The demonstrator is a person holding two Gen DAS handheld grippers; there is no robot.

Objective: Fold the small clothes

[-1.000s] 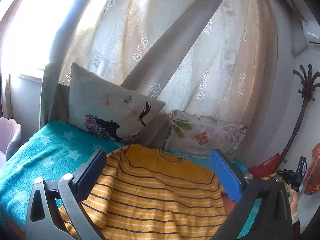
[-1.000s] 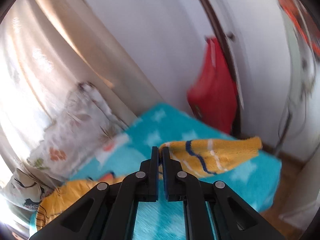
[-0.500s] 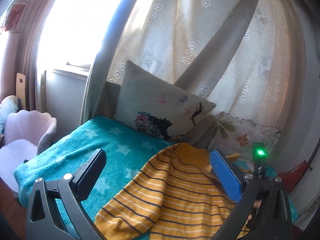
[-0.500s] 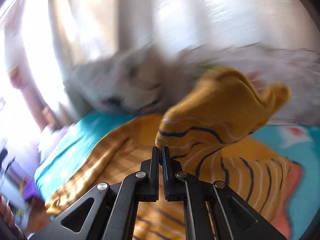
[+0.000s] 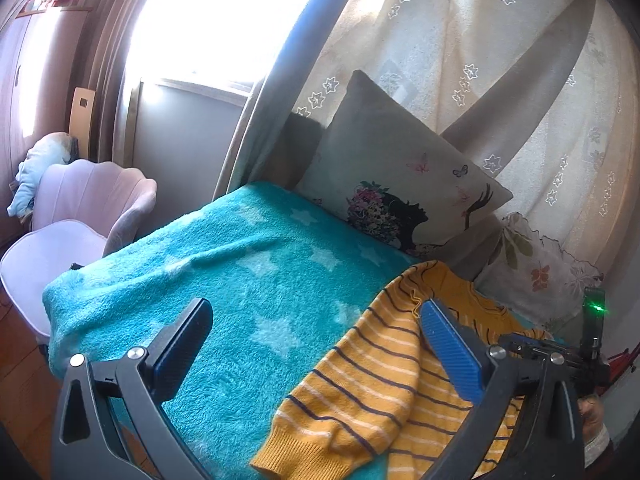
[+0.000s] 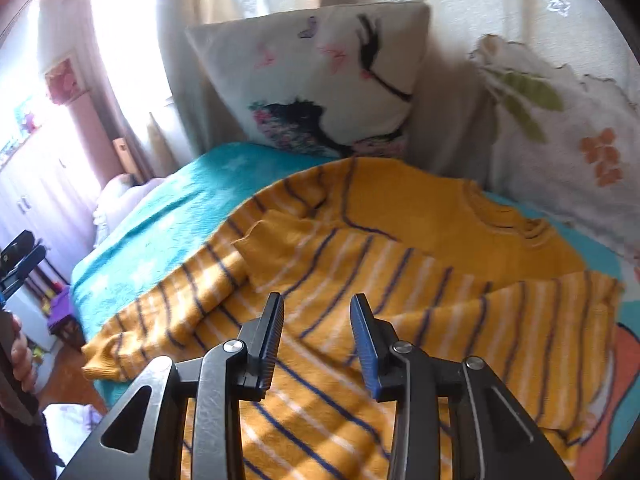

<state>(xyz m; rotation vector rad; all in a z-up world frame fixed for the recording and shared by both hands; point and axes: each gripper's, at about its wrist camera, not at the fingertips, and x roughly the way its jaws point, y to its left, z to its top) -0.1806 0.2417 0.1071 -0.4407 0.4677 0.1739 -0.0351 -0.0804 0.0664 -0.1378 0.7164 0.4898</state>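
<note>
One sweater: a yellow striped sweater (image 6: 400,264) lies flat on the teal star blanket (image 5: 224,280), near the pillows at the far side.
Sleeves: two — the right sleeve (image 6: 288,240) is folded in across the chest, and the left sleeve (image 5: 352,408) sticks out to the left toward the near edge of the blanket.
Right gripper: the right gripper (image 6: 318,340) hangs just over the middle of the sweater with its jaws apart — it holds nothing.
Left gripper: the left gripper (image 5: 316,344) is wide apart and holds nothing; its blue pad (image 5: 448,352) is over the sweater's left shoulder.
Step now: I think one sleeve fold is done and the other sleeve is next.
Next move: the left gripper should go down to the cuff (image 5: 296,452) near the blanket edge, pinch it, and bring it across the body. The knit is soft and floppy, so it may bunch up.
Pillows: two — a butterfly pillow (image 6: 320,80) and a flower pillow (image 6: 560,128) at the far side.
Chairs: one pink chair (image 5: 72,220) far left.
</note>
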